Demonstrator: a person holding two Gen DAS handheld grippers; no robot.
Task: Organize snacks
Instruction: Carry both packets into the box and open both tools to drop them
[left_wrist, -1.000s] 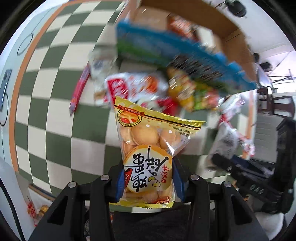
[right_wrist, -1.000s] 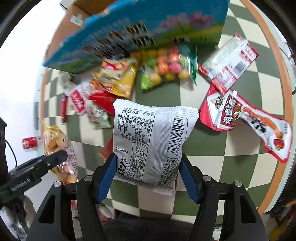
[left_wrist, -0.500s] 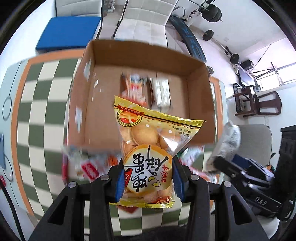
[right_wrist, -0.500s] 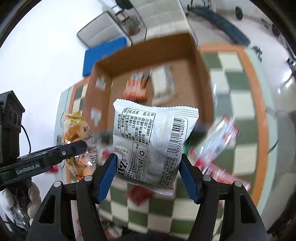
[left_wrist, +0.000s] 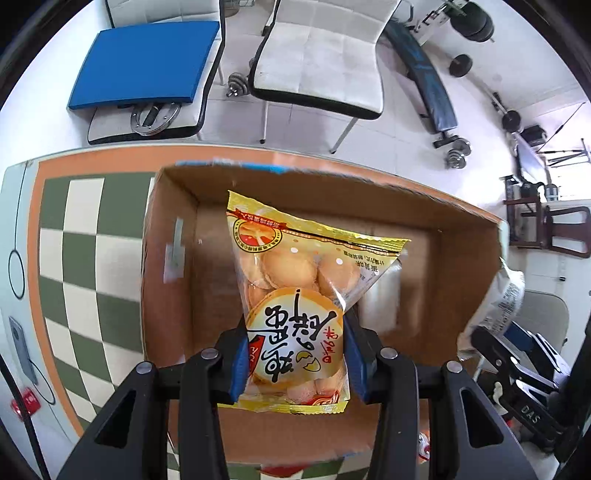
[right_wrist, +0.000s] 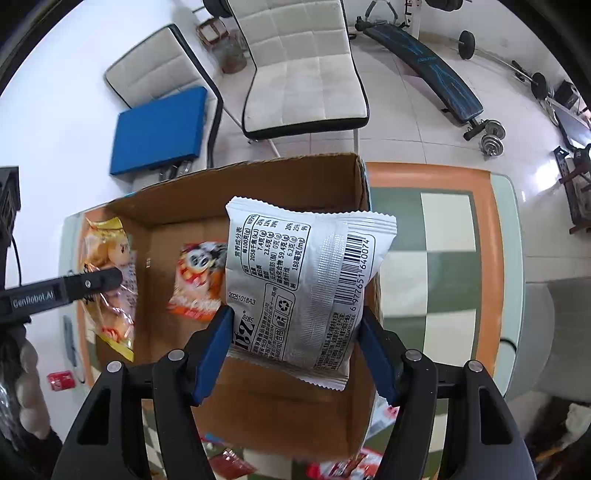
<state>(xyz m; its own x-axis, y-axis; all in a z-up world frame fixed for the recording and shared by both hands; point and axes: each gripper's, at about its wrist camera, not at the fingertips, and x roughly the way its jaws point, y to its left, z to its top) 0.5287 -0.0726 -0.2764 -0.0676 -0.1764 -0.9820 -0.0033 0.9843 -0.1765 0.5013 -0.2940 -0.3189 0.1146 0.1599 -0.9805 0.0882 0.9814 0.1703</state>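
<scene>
The left gripper (left_wrist: 295, 354) is clamped on a yellow biscuit bag (left_wrist: 295, 295), the right gripper (right_wrist: 295, 332) on a silver packet (right_wrist: 306, 277); both hang over the open box (left_wrist: 166, 295). Inside the box lies 1 orange packet (right_wrist: 195, 284), with bare floor beside it. The box sits at the far edge of the checkered table (left_wrist: 81, 251). Beyond are 2 white chairs (right_wrist: 303, 74) and a weight bench (right_wrist: 424, 55).

I look down on a table (left_wrist: 85, 236) with a green and white checked cloth and an orange border. Behind it the floor (right_wrist: 406, 122) has pale tiles, brightly lit. A white padded chair (right_wrist: 299, 70) stands there, a second chair carries a blue cushion (left_wrist: 147, 62), and there is an exercise bench (right_wrist: 428, 51) with dumbbells (right_wrist: 493, 138). At the right edge I see perhaps a dark wooden chair (left_wrist: 554, 229).
</scene>
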